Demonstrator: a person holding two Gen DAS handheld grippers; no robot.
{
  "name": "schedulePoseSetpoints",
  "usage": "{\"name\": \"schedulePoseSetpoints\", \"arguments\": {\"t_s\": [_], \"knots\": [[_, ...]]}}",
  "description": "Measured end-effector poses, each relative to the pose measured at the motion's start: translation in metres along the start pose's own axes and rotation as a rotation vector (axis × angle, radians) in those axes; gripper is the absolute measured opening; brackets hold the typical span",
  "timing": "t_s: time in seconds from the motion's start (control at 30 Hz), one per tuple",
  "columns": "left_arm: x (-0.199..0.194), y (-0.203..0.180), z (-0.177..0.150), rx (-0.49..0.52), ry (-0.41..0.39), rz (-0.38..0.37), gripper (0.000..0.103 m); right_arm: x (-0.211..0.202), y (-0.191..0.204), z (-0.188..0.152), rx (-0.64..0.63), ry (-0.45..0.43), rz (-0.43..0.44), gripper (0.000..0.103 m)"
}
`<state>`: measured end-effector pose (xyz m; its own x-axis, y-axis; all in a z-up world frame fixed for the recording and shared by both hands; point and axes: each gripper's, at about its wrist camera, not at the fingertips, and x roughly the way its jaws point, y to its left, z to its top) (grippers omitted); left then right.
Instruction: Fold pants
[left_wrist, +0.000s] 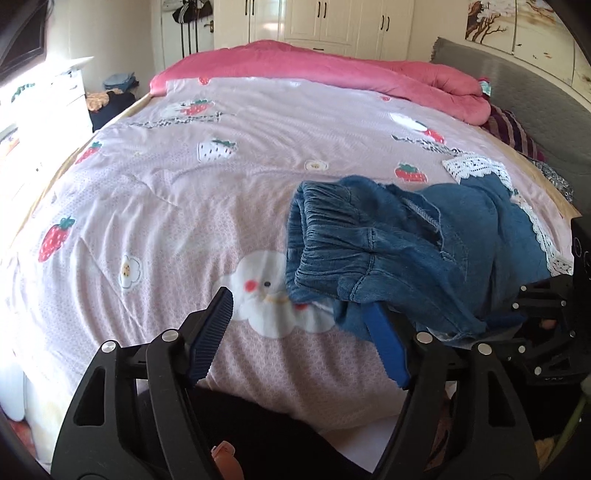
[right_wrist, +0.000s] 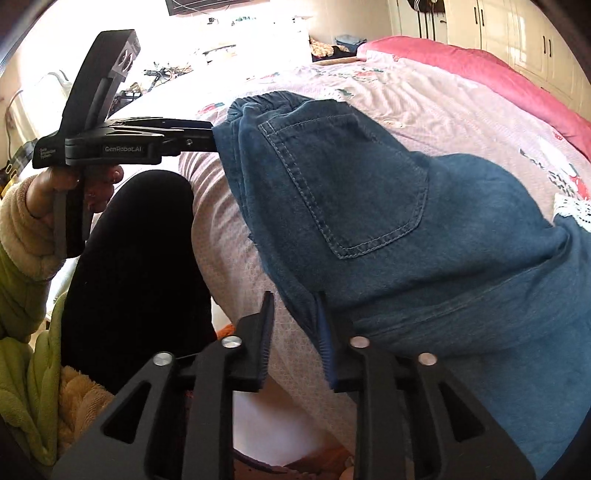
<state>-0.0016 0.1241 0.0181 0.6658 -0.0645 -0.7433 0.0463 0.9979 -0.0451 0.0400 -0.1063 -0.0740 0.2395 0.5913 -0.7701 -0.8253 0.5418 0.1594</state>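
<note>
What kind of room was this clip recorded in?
A bedroom, most likely: a bed with a strawberry-print quilt, a rolled pink duvet at its far end, and white wardrobe doors behind.

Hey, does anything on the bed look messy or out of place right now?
The denim pants lie bunched and crooked at the near edge of the quilt, waistband crumpled, lace hem twisted off to one side. Nothing looks spilled or damaged.

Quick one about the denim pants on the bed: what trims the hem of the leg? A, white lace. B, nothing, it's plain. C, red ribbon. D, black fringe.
A: in the left wrist view a band of white lace edges the far leg end of the denim pants lying on the strawberry-print quilt.
</note>
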Motion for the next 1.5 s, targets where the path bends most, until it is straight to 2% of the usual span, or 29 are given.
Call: {"name": "schedulePoseSetpoints", "arguments": {"t_s": [0.13, 0.2, 0.27, 0.4, 0.5, 0.53, 0.57, 0.67, 0.7, 0.73, 0.77, 0.83, 0.93, 0.97, 1.13, 1.2, 1.3, 1.33, 1.37, 1.4, 1.43, 1.5], "knots": [[-0.021, 0.001, 0.002, 0.026, -0.015, -0.014, 0.068, -0.005, -0.002, 0.001, 0.019, -0.013, 0.026, 0.036], [-0.037, 0.005, 0.004, 0.030, -0.051, 0.038, 0.072, -0.005, -0.002, 0.000, 0.026, -0.010, 0.034, 0.039], [-0.057, 0.011, 0.008, 0.004, -0.099, 0.056, 0.075, -0.004, 0.002, 0.000, 0.010, -0.010, 0.032, 0.044], [-0.075, -0.004, 0.026, 0.027, -0.160, 0.015, 0.077, -0.011, 0.007, 0.002, -0.003, -0.034, 0.049, 0.049], [-0.064, -0.028, 0.042, 0.044, -0.162, -0.071, 0.077, -0.025, 0.005, 0.003, 0.012, -0.078, 0.061, 0.049], [-0.057, -0.040, 0.046, 0.052, -0.151, -0.107, 0.073, -0.033, 0.002, 0.003, 0.018, -0.100, 0.054, 0.049], [-0.051, -0.051, 0.050, 0.063, -0.143, -0.130, 0.061, -0.038, 0.000, 0.004, 0.025, -0.118, 0.041, 0.049], [-0.028, -0.080, 0.056, 0.102, -0.107, -0.201, 0.046, -0.060, -0.017, 0.002, 0.077, -0.174, -0.032, 0.049], [-0.020, -0.087, 0.056, 0.117, -0.090, -0.210, 0.042, -0.066, -0.028, 0.000, 0.113, -0.189, -0.069, 0.049], [-0.013, -0.093, 0.054, 0.132, -0.074, -0.199, 0.033, -0.070, -0.036, -0.001, 0.141, -0.197, -0.109, 0.049], [-0.006, -0.096, 0.051, 0.148, -0.058, -0.179, 0.030, -0.073, -0.044, 0.000, 0.171, -0.203, -0.147, 0.049], [0.010, -0.095, 0.041, 0.162, -0.008, -0.166, 0.030, -0.078, -0.060, 0.004, 0.223, -0.210, -0.190, 0.050], [0.033, -0.084, 0.024, 0.174, 0.057, -0.058, 0.030, -0.068, -0.070, 0.009, 0.230, -0.172, -0.191, 0.050], [0.037, -0.080, 0.018, 0.165, 0.077, -0.049, 0.030, -0.060, -0.071, 0.010, 0.234, -0.145, -0.193, 0.050], [0.055, -0.060, -0.005, 0.123, 0.116, -0.086, 0.030, -0.035, -0.085, -0.008, 0.291, -0.017, -0.223, 0.049], [0.056, -0.057, -0.004, 0.108, 0.114, -0.098, 0.030, -0.040, -0.091, -0.020, 0.340, -0.015, -0.201, 0.049], [0.053, -0.058, 0.000, 0.090, 0.106, -0.108, 0.030, -0.050, -0.091, -0.020, 0.367, -0.053, -0.170, 0.049], [0.045, -0.058, 0.001, 0.079, 0.095, -0.122, 0.036, -0.055, -0.091, -0.019, 0.372, -0.073, -0.163, 0.049], [0.038, -0.058, 0.004, 0.071, 0.082, -0.139, 0.050, -0.061, -0.091, -0.017, 0.375, -0.101, -0.153, 0.049], [0.028, -0.059, 0.007, 0.063, 0.064, -0.158, 0.057, -0.069, -0.091, -0.017, 0.377, -0.133, -0.145, 0.049], [0.015, -0.060, 0.009, 0.062, 0.036, -0.167, 0.068, -0.080, -0.093, -0.015, 0.383, -0.169, -0.149, 0.050], [-0.006, -0.064, 0.015, 0.091, -0.023, -0.153, 0.070, -0.097, -0.098, -0.010, 0.397, -0.219, -0.168, 0.053]]}}
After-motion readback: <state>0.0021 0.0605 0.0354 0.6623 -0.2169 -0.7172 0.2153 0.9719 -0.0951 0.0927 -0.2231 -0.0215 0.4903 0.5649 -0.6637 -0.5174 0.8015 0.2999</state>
